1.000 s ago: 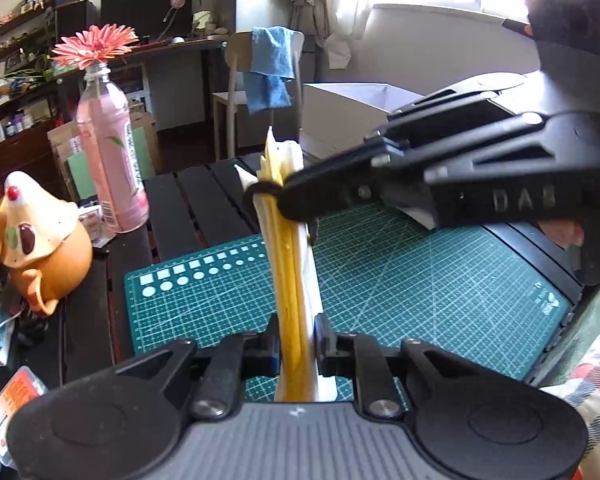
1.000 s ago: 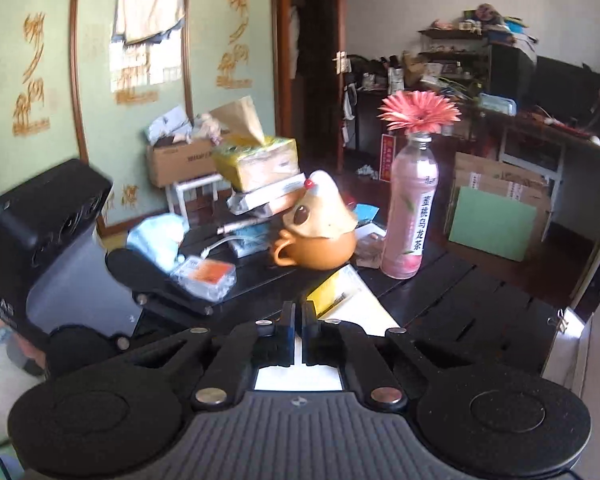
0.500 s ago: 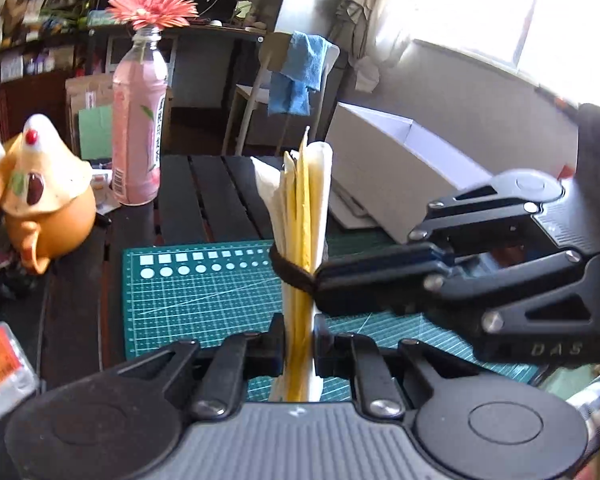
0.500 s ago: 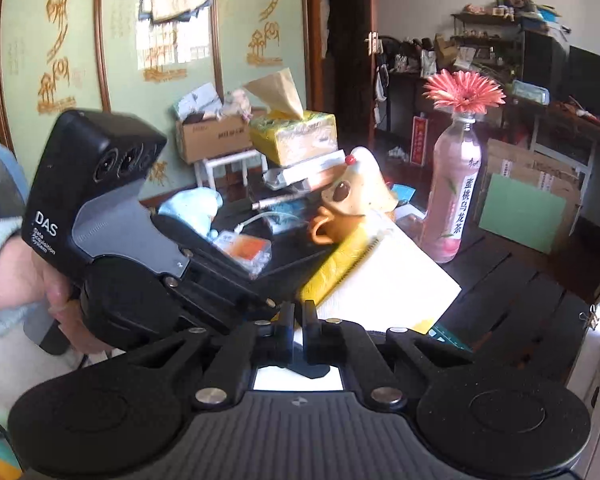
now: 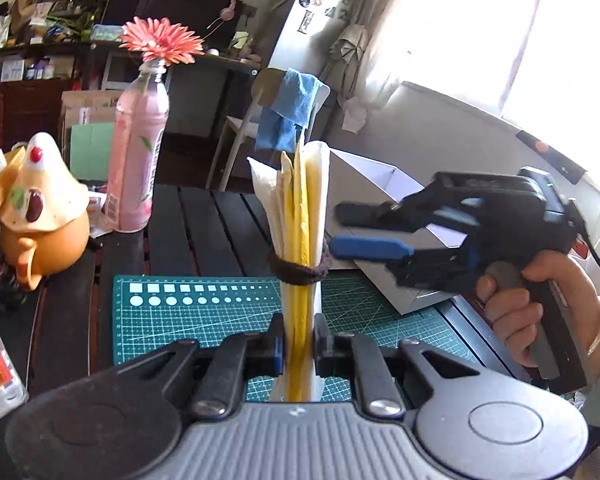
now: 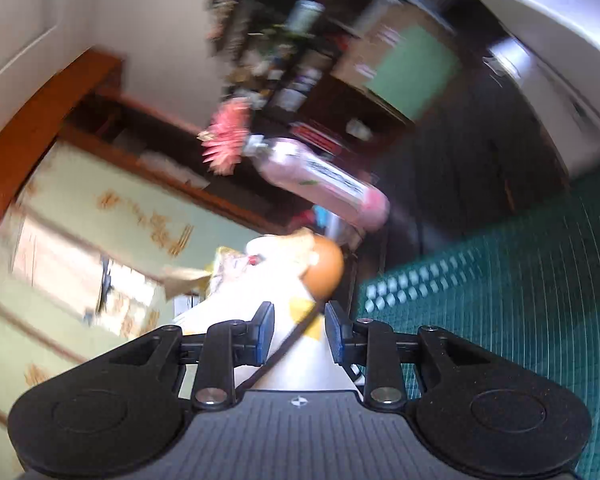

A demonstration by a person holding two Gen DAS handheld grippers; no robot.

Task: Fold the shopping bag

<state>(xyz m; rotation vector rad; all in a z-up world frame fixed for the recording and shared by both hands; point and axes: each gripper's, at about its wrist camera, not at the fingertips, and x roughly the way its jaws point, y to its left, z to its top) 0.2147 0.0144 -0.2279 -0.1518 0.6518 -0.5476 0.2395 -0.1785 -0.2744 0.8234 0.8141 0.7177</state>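
Left wrist view: the right gripper [image 5: 332, 230] has let go, tongs apart, just right of the band [image 5: 298, 270]. The left gripper [image 5: 298, 342] stays clamped on the upright folded bag [image 5: 298, 208] above the mat [image 5: 204, 312]. Folding looks done.

I see a yellow-and-white folded bag [image 5: 300, 216] ringed by a dark brown band [image 5: 298, 272]. At my 12 o'clock lies a green gridded mat [image 5: 204, 312]; at 10 o'clock stands a pink bottle [image 5: 134, 160] on the black slatted counter [image 5: 204, 224].
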